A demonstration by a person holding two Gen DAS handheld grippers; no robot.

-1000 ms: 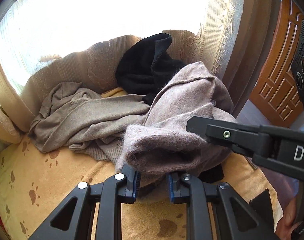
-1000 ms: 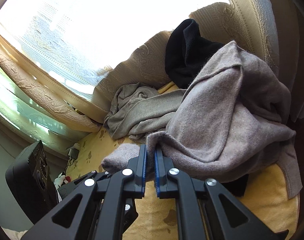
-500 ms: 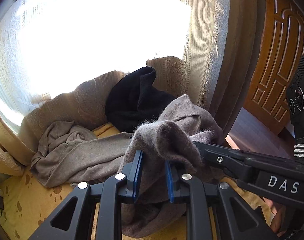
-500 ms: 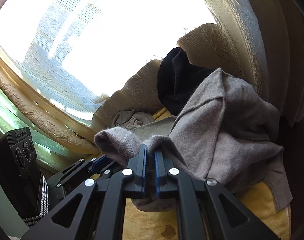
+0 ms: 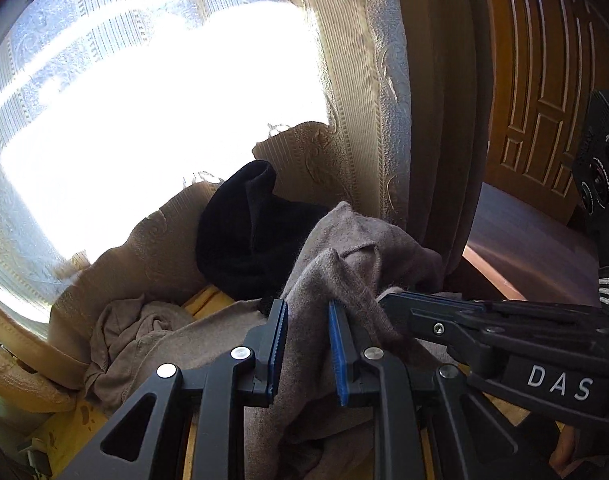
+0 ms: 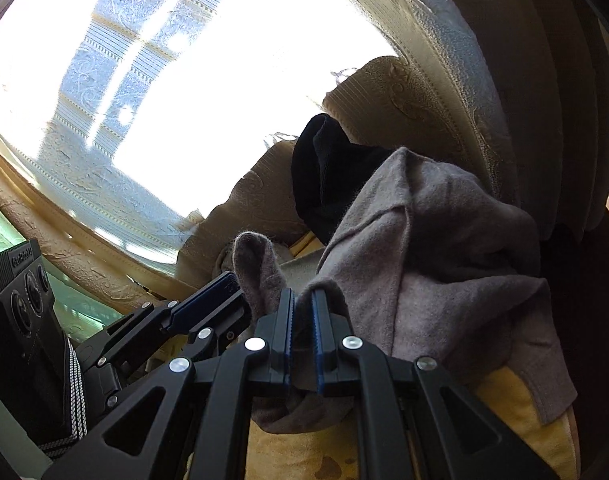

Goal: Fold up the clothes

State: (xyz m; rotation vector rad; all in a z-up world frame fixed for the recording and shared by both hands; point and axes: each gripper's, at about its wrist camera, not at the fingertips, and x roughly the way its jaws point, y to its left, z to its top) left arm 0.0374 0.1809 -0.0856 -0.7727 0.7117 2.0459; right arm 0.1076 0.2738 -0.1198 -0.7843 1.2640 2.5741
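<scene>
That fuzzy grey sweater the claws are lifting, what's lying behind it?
Behind the grey sweater sits a black garment against the beige curtain; a taupe top lies beside it. The sweater covers the black garment's lower part.

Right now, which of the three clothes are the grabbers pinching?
The fuzzy grey-mauve sweater; the black garment and thin taupe top lie untouched behind.

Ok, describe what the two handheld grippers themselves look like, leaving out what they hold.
Both are matte black plastic with triangular cut-outs and silver screw heads. The left gripper has jaws lined with ridged blue pads. The right gripper matches it, and its side bears white letters "DAS". Behind each sits a black box-shaped camera body with a black-and-white woven strap.
</scene>
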